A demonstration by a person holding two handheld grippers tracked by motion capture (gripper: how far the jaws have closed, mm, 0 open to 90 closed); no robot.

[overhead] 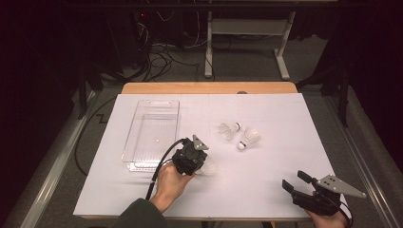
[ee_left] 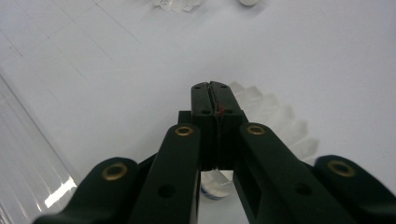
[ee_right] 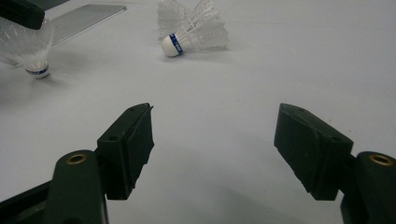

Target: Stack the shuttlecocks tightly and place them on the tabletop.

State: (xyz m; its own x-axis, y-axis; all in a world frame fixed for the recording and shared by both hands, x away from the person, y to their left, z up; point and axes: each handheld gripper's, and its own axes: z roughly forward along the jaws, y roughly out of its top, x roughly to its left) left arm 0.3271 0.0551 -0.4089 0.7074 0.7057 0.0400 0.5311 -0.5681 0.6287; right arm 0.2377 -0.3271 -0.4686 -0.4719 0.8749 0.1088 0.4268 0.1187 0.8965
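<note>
Three shuttlecocks, none in clear bin yet. Left claw clamped shut on skirt of first shuttlecock, mid-worktop beside bin. Two others wait toward far edge. Right claw gapes, holding nothing, near right corner.

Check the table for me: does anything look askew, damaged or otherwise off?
Nothing looks damaged or spilled. The left gripper is shut on a shuttlecock by its feather skirt beside the clear bin. Two more shuttlecocks lie on their sides mid-table, loose but intact. The right gripper waits open.
</note>
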